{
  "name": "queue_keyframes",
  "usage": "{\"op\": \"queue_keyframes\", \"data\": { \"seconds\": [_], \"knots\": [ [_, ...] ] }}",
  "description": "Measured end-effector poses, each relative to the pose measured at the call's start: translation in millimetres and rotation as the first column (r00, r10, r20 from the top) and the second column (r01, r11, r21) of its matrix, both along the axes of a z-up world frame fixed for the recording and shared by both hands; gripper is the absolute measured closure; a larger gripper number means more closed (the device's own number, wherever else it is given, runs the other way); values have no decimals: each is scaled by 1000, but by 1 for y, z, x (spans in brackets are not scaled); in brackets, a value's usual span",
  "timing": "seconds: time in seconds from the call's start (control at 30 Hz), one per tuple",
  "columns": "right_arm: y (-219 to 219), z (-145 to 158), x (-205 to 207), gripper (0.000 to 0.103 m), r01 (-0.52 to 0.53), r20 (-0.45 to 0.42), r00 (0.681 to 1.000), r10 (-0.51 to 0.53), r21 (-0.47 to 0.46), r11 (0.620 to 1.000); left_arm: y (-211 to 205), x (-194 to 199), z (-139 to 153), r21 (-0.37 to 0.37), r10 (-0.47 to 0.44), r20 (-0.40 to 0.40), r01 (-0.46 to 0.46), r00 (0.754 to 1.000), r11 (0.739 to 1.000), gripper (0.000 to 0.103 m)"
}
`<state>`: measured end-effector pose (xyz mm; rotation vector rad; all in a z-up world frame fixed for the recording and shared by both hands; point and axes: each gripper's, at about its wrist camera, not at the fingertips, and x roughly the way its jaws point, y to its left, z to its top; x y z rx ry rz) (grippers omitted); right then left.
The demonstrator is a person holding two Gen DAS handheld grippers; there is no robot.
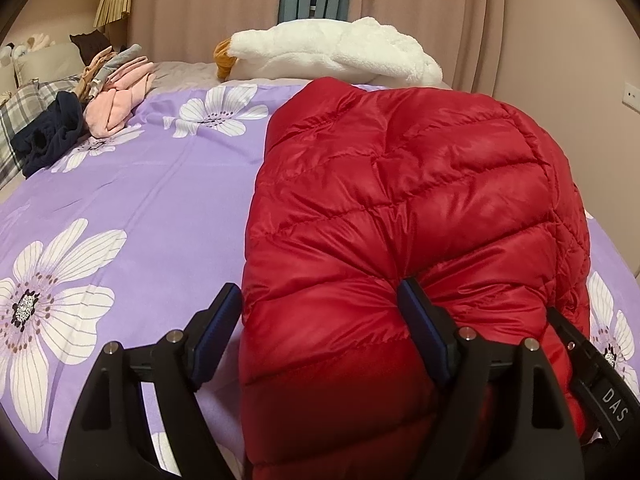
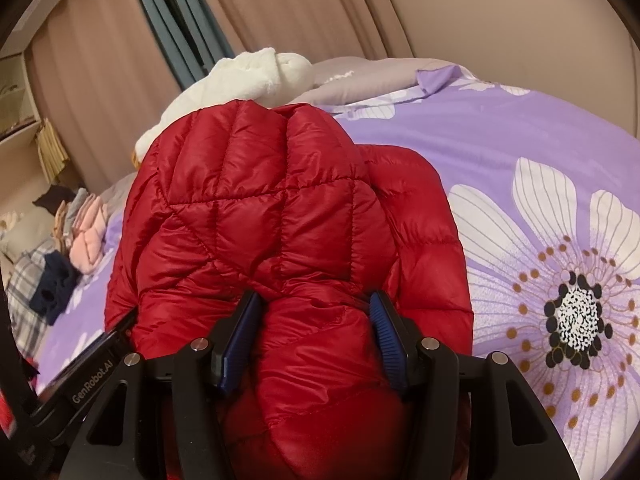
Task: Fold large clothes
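Observation:
A red quilted down jacket (image 1: 400, 184) lies folded into a thick bundle on the purple flowered bed cover (image 1: 140, 200). My left gripper (image 1: 320, 292) straddles its near left corner with jaws wide; the left pad rests against the jacket's edge and the right pad dents the padding. In the right wrist view the same jacket (image 2: 260, 208) bulges up between the blue pads of my right gripper (image 2: 316, 300), which squeezes a fold at the near right part. Both grippers sit side by side at the near end. The jacket's underside is hidden.
A white plush goose (image 1: 320, 52) lies beyond the jacket by the curtains. A pile of pink and grey clothes (image 1: 116, 92), a navy garment (image 1: 52, 136) and a plaid pillow (image 1: 16, 120) sit far left. Bare bed cover (image 2: 520, 140) spreads right of the jacket.

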<state>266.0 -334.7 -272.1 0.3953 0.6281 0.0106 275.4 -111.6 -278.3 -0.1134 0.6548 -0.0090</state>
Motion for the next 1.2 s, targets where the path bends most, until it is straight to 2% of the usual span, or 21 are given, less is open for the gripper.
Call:
{"op": "queue_keyframes", "data": {
  "seconds": [0.13,0.23,0.4,0.5,0.63,0.67,0.7,0.77,0.83,0.9,1.0,1.2],
  "knots": [
    [0,-1,0,47,0,1,1000,0,11,1000,2,-2,0,-10,2,6,-2,1000,1000,20],
    [-1,-1,0,46,0,1,1000,0,12,1000,6,-3,-2,-35,13,12,-12,1000,999,15],
    [-1,-1,-2,44,2,2,1000,-2,13,1000,19,1,-7,-110,37,-19,-39,999,993,0],
    [0,-1,-1,43,7,1,1000,-7,3,1000,25,1,-9,-161,44,-32,-49,999,986,0],
    [0,-1,-2,41,14,-3,1000,-14,-3,1000,24,-1,-8,-176,43,-22,-46,999,983,0],
    [0,-1,-2,38,17,-4,1000,-17,-4,1000,26,-1,-9,-190,40,-23,-44,999,981,0],
    [0,-1,-1,27,24,-8,1000,-24,-8,1000,28,-1,-10,-211,37,-27,-41,999,977,0],
    [-4,-4,0,22,47,-32,998,-47,5,999,35,-1,-13,-262,23,-34,-31,999,964,0],
    [-10,-7,0,21,36,-32,999,-35,53,998,43,0,-18,-336,3,-47,-19,999,942,0],
    [-10,-7,-1,20,36,-30,999,-34,56,998,46,0,-21,-370,-4,-48,-14,999,929,0],
    [-6,-6,-1,19,44,-36,998,-43,26,999,46,-2,-20,-379,-7,-44,-10,999,925,0],
    [-9,-7,-1,18,40,-33,999,-39,46,998,45,-4,-20,-391,-10,-41,-7,999,920,0]
  ]
}}
